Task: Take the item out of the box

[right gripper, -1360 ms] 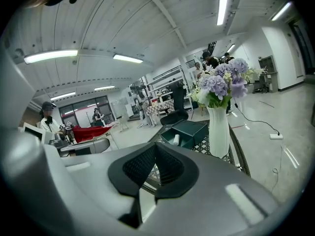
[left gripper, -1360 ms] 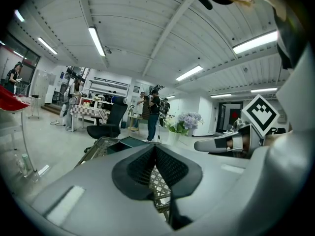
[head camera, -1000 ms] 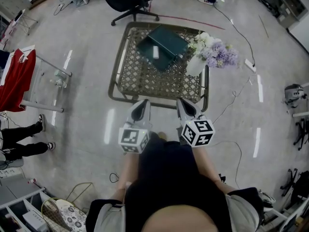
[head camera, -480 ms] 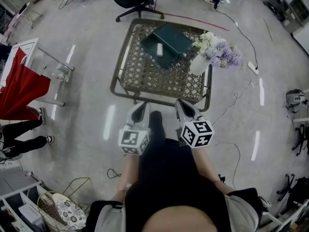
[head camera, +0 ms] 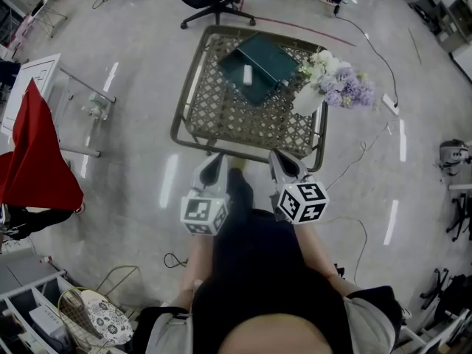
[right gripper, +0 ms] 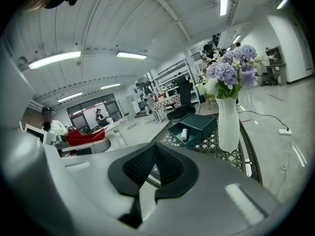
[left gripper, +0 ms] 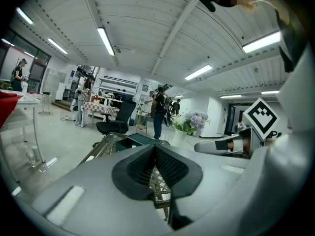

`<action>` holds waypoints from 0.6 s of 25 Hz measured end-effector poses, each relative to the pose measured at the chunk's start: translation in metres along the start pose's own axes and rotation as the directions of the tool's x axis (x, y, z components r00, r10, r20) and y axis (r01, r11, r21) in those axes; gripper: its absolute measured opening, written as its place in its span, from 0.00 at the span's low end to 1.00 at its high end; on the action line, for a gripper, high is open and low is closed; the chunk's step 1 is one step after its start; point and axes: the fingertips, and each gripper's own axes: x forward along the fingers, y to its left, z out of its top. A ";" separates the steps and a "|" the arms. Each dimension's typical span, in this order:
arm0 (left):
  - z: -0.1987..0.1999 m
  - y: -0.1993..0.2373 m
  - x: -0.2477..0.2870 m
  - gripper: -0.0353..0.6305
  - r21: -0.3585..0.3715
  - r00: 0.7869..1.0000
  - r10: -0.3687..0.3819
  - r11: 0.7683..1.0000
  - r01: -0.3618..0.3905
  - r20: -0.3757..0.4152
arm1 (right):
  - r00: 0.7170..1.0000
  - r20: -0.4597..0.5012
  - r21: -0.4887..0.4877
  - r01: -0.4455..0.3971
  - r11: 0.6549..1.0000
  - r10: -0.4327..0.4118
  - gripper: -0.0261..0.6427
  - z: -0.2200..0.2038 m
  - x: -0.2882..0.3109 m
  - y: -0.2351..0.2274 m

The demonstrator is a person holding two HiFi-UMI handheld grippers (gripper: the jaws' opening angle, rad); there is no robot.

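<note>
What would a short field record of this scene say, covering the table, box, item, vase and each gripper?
table: lattice-top table
box: dark green box, open, on the table's far side
item: small white cylinder, lying in the box
vase: white vase of flowers, right of the box
left gripper: shut, empty, short of the table
right gripper: shut, empty, short of the table

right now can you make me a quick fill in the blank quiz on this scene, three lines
1. The white item lies inside the open dark green ____ on the table.
2. The vase at the table's right side holds purple and white ____.
3. The left gripper and the right gripper, both short of the table's near edge, have their jaws ____ with nothing between them.

Missing words: box; flowers; shut.
</note>
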 end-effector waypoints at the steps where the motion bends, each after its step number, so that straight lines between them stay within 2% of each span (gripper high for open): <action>1: 0.000 0.002 0.002 0.07 0.000 1.000 0.001 1.000 -0.001 -0.002 | 1.000 -0.001 0.003 -0.001 1.000 0.001 0.04 0.000 0.003 -0.001; 8: 0.001 0.014 0.016 0.07 0.000 1.000 0.003 1.000 -0.003 -0.018 | 1.000 -0.016 0.012 -0.002 1.000 0.002 0.04 0.002 0.022 -0.004; 15: 0.004 0.032 0.043 0.07 -0.012 0.999 -0.001 1.000 0.001 -0.036 | 0.999 -0.023 0.025 0.035 0.999 -0.034 0.04 0.012 0.045 -0.019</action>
